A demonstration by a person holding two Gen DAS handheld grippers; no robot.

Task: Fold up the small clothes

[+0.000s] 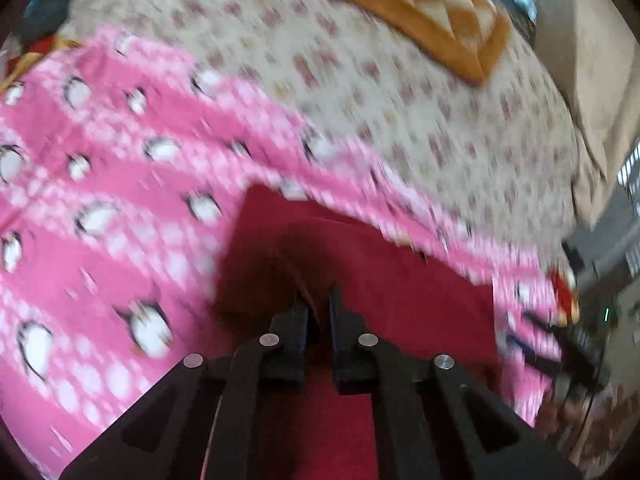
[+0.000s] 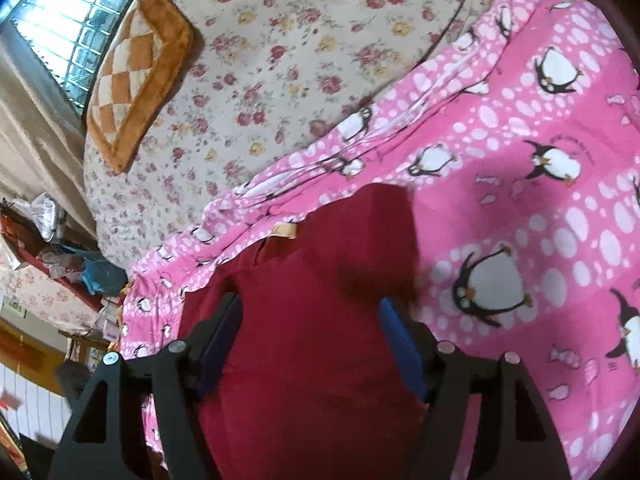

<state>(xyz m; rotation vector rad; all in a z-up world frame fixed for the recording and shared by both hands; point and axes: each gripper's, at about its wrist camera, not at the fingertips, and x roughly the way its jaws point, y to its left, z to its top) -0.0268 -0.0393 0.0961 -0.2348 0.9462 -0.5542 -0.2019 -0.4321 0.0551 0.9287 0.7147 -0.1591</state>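
Floral-sheeted bed, pink penguin-print blanket spread over it.
Left tongs pinching dark red cloth garment; right tongs wide, garment between.

The bed wears a cream sheet printed with small red and yellow roses, filling the upper middle of both views. Directly on it, in the upper left of the right wrist frame, lies an orange and cream checked cushion; in the left wrist frame it sits top centre. A pink penguin blanket is spread over the sheet, covering the right side of the right wrist frame and the left side of the left wrist frame, its near edge rumpled.
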